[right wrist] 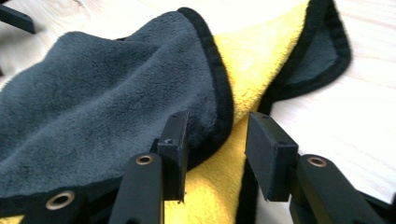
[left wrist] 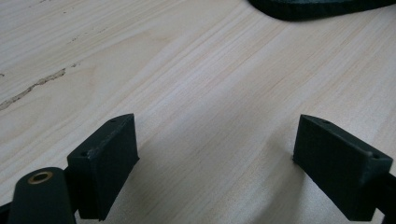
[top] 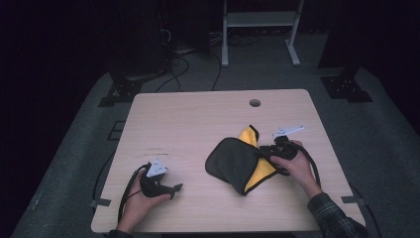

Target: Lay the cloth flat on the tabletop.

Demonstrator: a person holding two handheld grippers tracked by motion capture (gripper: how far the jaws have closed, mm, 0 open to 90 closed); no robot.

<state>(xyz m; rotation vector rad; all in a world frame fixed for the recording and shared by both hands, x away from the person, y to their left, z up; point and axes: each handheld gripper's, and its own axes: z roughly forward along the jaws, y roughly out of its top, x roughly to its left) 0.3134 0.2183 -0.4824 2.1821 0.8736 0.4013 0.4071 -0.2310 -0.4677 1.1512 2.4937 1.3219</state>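
Right gripper (top: 265, 153) is sitting at the right edge of the cloth (top: 233, 162), person's right hand (top: 297, 166) wrapping its handle. In the right gripper view the right gripper (right wrist: 215, 140) jaws are standing a bit apart, straddling the black-trimmed edge of the grey fold; the cloth (right wrist: 93, 107) edge is lying in the gap but the jaws are not pinching it, so released. One jaw is pressing against the grey pile, the other is sitting over the yellow side.

Cloth is lying right of center on the wooden surface (top: 188, 119), grey side folded over, yellow underside showing along the right and at the top corner. Folded, rumpled, not flat.

Left gripper (top: 173, 189) is resting low at the front left of the surface, left hand (top: 141, 201) holding it, well apart from the cloth. In the left gripper view the left gripper (left wrist: 217, 154) jaws are spread wide, released, nothing between them but bare surface (left wrist: 187, 84); a dark strip of cloth edge (left wrist: 317, 7) is showing at the top.

Round hole (top: 255, 103) is sitting near the far edge of the surface.
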